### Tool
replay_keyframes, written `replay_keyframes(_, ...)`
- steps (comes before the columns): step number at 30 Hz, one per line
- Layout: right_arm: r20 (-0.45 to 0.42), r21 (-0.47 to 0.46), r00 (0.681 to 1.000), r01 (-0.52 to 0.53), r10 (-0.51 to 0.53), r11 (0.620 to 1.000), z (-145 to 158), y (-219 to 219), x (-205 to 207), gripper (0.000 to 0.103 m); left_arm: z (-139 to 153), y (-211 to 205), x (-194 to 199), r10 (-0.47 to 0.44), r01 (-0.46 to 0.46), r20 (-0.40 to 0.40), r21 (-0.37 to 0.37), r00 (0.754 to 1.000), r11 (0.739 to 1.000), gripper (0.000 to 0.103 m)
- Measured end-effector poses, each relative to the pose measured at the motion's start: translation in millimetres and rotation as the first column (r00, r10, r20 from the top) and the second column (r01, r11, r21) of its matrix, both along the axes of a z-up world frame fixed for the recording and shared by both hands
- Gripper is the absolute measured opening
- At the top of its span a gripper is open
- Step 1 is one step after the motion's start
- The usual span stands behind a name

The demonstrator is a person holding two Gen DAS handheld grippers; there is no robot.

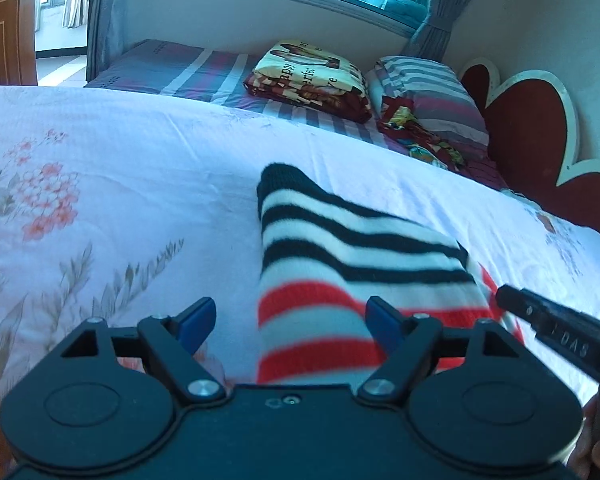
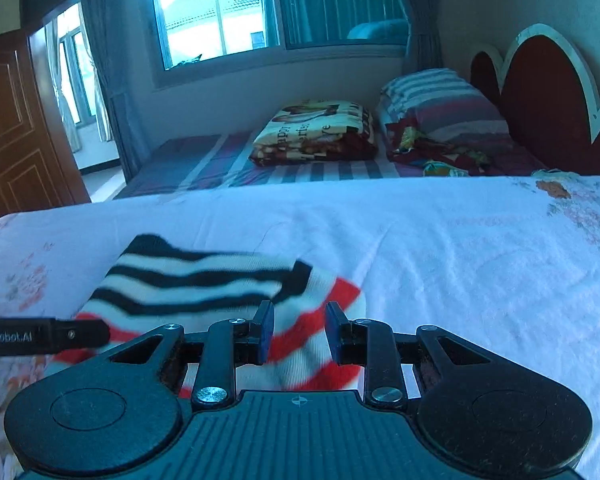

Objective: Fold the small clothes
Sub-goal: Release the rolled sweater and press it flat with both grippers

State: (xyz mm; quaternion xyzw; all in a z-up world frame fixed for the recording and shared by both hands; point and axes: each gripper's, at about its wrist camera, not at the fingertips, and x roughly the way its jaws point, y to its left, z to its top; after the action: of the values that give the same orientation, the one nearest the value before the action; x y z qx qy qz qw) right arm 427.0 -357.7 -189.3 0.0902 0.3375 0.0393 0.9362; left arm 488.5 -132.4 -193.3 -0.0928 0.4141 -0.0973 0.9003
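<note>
A small striped knit garment (image 1: 340,264), white with black stripes at the far end and red stripes near me, lies folded on the white floral bedspread (image 1: 120,184). My left gripper (image 1: 288,320) is open, its blue pads apart over the garment's near left edge. My right gripper (image 2: 298,332) is open, its pads straddling the garment's red-striped near corner (image 2: 300,340). The right gripper's finger shows at the right of the left wrist view (image 1: 548,316). The left gripper's finger shows at the left of the right wrist view (image 2: 60,336).
Behind the bedspread lie a folded printed blanket (image 1: 312,76), a striped pillow (image 1: 428,92) and crumpled colourful cloth (image 1: 420,136) on a striped sheet. A red heart-shaped headboard (image 1: 540,140) stands at the right. A window and a wooden door (image 2: 16,120) are beyond.
</note>
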Motion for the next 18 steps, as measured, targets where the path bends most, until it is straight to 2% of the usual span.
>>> replay_keyframes(10, -0.057, -0.011, 0.998, 0.016, -0.017, 1.0, -18, -4, -40, 0.028, -2, -6, -25, -0.025, 0.025, -0.007, -0.006, 1.0, 1.0, 0.082)
replay_keyframes(18, -0.011, 0.004, 1.0, -0.012, 0.012, 1.0, 11, -4, -75, 0.028, 10, -6, -41, -0.047, 0.047, 0.022, 0.01, 0.999, 0.999, 0.081)
